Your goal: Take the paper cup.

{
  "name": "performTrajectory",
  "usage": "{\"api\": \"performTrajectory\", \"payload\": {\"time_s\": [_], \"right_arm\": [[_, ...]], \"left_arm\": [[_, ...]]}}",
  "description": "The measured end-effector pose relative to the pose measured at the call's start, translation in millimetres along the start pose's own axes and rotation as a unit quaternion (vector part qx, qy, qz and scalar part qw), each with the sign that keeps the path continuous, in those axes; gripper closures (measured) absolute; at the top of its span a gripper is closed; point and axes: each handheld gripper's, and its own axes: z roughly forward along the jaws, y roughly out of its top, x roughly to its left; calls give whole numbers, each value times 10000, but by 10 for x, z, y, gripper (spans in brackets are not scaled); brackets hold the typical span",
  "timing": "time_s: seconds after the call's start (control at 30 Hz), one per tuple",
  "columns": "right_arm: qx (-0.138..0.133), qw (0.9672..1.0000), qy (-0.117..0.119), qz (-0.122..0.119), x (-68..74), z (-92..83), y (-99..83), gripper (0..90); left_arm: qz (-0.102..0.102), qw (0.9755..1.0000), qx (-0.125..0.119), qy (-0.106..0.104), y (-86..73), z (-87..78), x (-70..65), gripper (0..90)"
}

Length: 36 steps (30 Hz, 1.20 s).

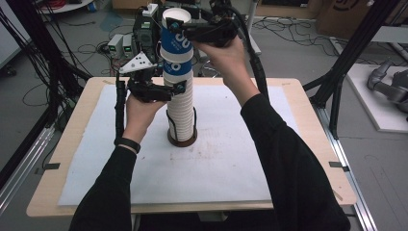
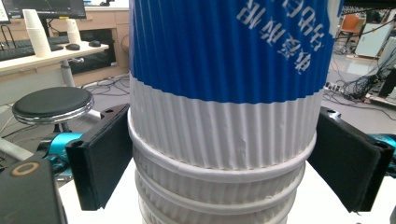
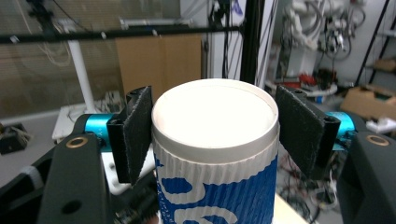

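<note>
1. You stand at the near edge of a wooden desk (image 1: 308, 144) covered by a white mat (image 1: 231, 168), with both black-sleeved forearms reaching toward its middle.
2. A tall stack of ribbed white paper cups (image 1: 180, 113) stands upright, mouth down, at the middle of the mat, its base ringed by a dark brown cup rim.
3. On top of the stack sits a blue and white cup (image 1: 175, 45), also upside down, its flat white bottom facing up.
4. Your left gripper (image 1: 166, 90) is at the left side of the stack, about halfway up. In the left gripper view its two black pads sit against both sides of the stack (image 2: 224, 186), just under the rolled rim of the blue and white cup (image 2: 229, 70), so it is holding the stack.
5. Your right gripper (image 1: 185, 26) comes in from the right at the very top. In the right gripper view its pads press on both sides of the blue and white cup (image 3: 217, 154) just below its upturned bottom, so it is holding that cup.
6. The blue and white cup still overlaps the stack below it and is not yet free of it.
7. Beyond the far edge of the desk, the floor (image 1: 96, 38) is strewn with cables and small boxes.
</note>
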Motion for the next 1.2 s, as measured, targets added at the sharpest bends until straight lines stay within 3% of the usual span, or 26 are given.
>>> {"api": "performTrajectory", "payload": {"time_s": [0.27, 0.5, 0.83, 0.97, 1.2], "right_arm": [[-422, 9990, -27, -123, 27, -215, 143, 316], [-546, 9984, -58, -125, -18, -393, 187, 315], [-484, 9985, -131, -199, -56, -594, 172, 315], [-445, 9985, -160, -267, -58, -665, 145, 315], [-273, 9984, -260, -420, -98, -863, 67, 315]], "left_arm": [[7, 10000, 7, 7, 1, -1, -4, 119], [18, 10000, 7, 9, 2, 1, -3, 119], [-26, 10000, -30, -60, 1, 2, 4, 100], [-23, 10000, 33, 26, 6, -7, 2, 73], [172, 9994, 73, 295, 29, -142, -47, 73]]}}
